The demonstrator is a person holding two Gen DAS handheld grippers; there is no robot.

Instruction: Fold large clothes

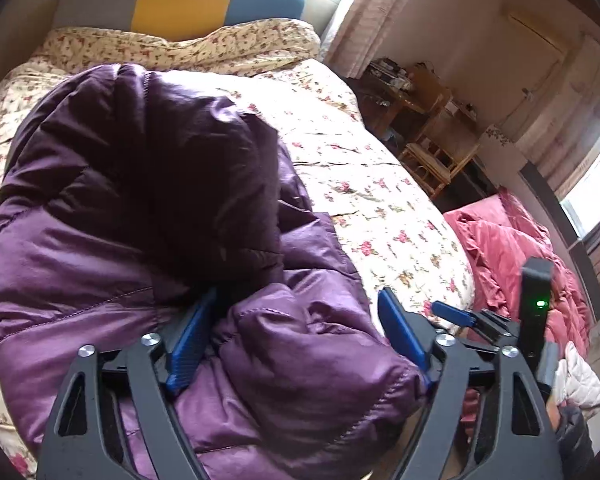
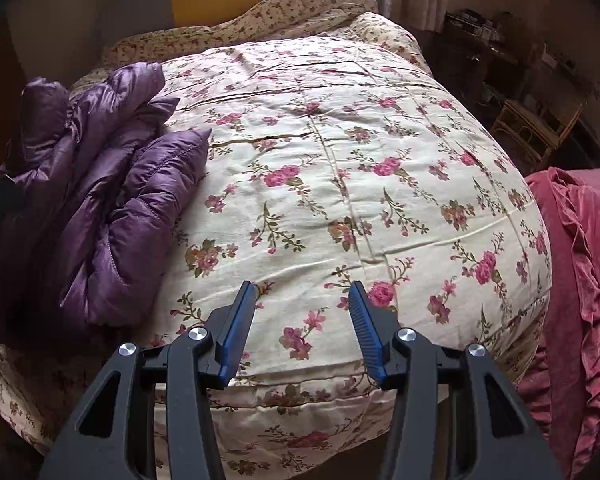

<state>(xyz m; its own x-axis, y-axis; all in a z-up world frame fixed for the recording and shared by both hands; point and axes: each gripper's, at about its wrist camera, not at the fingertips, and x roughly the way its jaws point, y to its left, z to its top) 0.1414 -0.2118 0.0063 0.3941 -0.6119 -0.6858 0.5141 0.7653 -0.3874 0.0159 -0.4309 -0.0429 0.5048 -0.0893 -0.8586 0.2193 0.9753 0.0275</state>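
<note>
Your left gripper (image 1: 300, 320) is spread around a fold of the purple down jacket (image 1: 140, 200); only that view shows it. Your right gripper (image 2: 302, 300) hangs spread over the floral quilt (image 2: 340, 160).

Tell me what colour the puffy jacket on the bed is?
Purple. The puffy jacket looks shiny and quilted, clearest in the left wrist view.

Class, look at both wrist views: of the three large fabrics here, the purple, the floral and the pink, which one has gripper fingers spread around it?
The purple puffer jacket: the left gripper straddles a puffy fold of it, jaws wide. The right gripper hovers open over the floral quilt; the pink bedding lies untouched.
</note>
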